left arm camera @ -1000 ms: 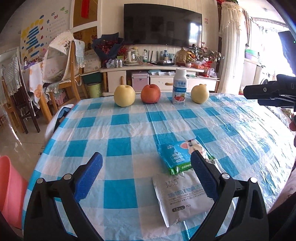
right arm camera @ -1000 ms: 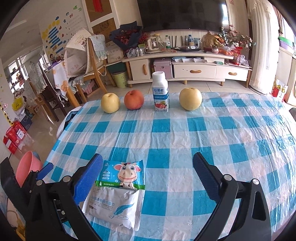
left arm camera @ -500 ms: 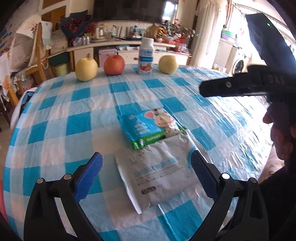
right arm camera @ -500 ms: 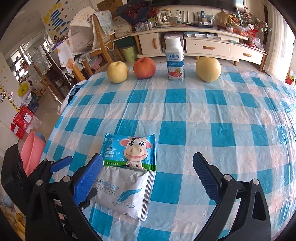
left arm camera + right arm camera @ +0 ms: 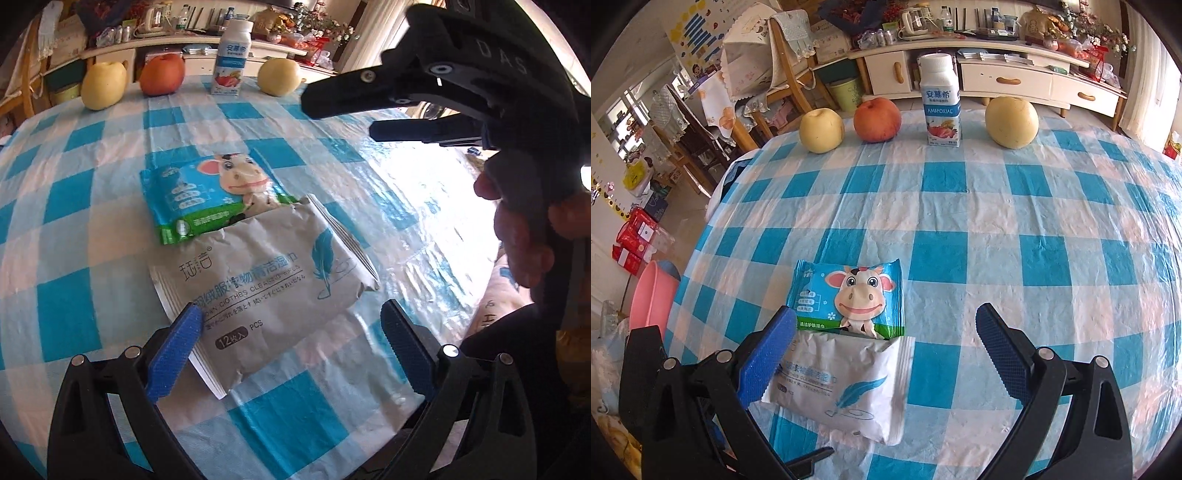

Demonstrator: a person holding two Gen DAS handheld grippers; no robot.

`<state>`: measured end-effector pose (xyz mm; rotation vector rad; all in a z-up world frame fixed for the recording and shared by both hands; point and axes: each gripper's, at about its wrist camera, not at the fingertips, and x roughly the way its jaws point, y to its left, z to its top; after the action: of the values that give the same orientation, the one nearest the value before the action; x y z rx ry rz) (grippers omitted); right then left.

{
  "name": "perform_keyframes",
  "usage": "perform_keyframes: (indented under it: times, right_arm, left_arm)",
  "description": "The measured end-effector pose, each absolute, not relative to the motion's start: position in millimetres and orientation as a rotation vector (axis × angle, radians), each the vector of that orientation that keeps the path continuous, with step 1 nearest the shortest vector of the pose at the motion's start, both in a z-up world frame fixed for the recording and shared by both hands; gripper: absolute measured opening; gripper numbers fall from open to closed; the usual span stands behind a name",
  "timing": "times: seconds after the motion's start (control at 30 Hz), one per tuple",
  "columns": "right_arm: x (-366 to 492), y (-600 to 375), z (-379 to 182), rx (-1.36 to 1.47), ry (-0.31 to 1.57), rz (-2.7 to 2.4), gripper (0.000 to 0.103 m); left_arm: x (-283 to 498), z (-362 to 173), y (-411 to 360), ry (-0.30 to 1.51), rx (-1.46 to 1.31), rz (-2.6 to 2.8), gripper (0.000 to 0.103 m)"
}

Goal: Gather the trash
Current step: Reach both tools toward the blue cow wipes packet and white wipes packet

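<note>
Two flat wrappers lie on the blue-and-white checked tablecloth [image 5: 66, 302]. A white wipes packet [image 5: 266, 284] [image 5: 846, 387] overlaps the near edge of a blue packet with a cartoon cow [image 5: 210, 195] [image 5: 849, 295]. My left gripper [image 5: 291, 339] is open and low over the table, its fingers on either side of the white packet's near end. My right gripper [image 5: 886, 347] is also open, hovering above both packets with nothing between its fingers. In the left wrist view the right gripper's black body [image 5: 461, 74] and a hand [image 5: 524, 229] fill the upper right.
Along the far table edge stand a yellow pear [image 5: 822, 129], a red apple [image 5: 877, 119], a yogurt bottle [image 5: 940, 99] and another pear [image 5: 1011, 122]. A pink bin [image 5: 653, 291] sits on the floor left of the table. Chairs and a TV cabinet lie beyond.
Both grippers have moved forward and down toward the two packets. The left gripper now straddles the white packet's near end; the right gripper has drawn in over them. Both stayed open.
</note>
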<state>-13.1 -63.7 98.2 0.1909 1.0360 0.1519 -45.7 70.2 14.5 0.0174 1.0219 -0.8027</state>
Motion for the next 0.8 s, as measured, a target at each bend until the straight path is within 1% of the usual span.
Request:
perform_keyframes:
  times: [0.17,0.23,0.33,0.47,0.63,0.7,0.73,0.77,0.8]
  right_arm:
    - [-14,-73,103,0.205,1.016,0.123,0.097]
    - [-15,-80,104,0.224,1.009,0.108,0.097]
    - [-21,-89,105,0.25,1.009,0.102,0.097]
    - [-40,-96,107,0.289,1.009,0.117,0.097]
    - [-68,-103,88,0.409,1.04,0.15,0.097]
    - [-79,-103,73,0.468,1.081,0.171,0.094]
    - [-86,-102,65,0.5,1.105,0.18,0.087]
    - [-91,-100,58,0.526,1.131,0.187,0.076]
    - [-95,-97,52,0.542,1.148,0.192,0.074]
  left_arm:
    - [-59,16,48,1.071,-0.05,-1.004,0.096]
    - [-61,22,46,1.056,-0.059,-1.06,0.096]
    - [-51,39,59,0.958,0.017,-0.976,0.096]
    - [-22,47,79,0.869,0.169,-0.791,0.096]
    - [7,40,90,0.849,0.307,-0.715,0.096]
    - [14,37,90,0.843,0.331,-0.727,0.096]
    - [14,34,86,0.837,0.341,-0.734,0.096]
    - [16,34,83,0.832,0.348,-0.748,0.096]
    - [18,34,80,0.829,0.35,-0.77,0.096]
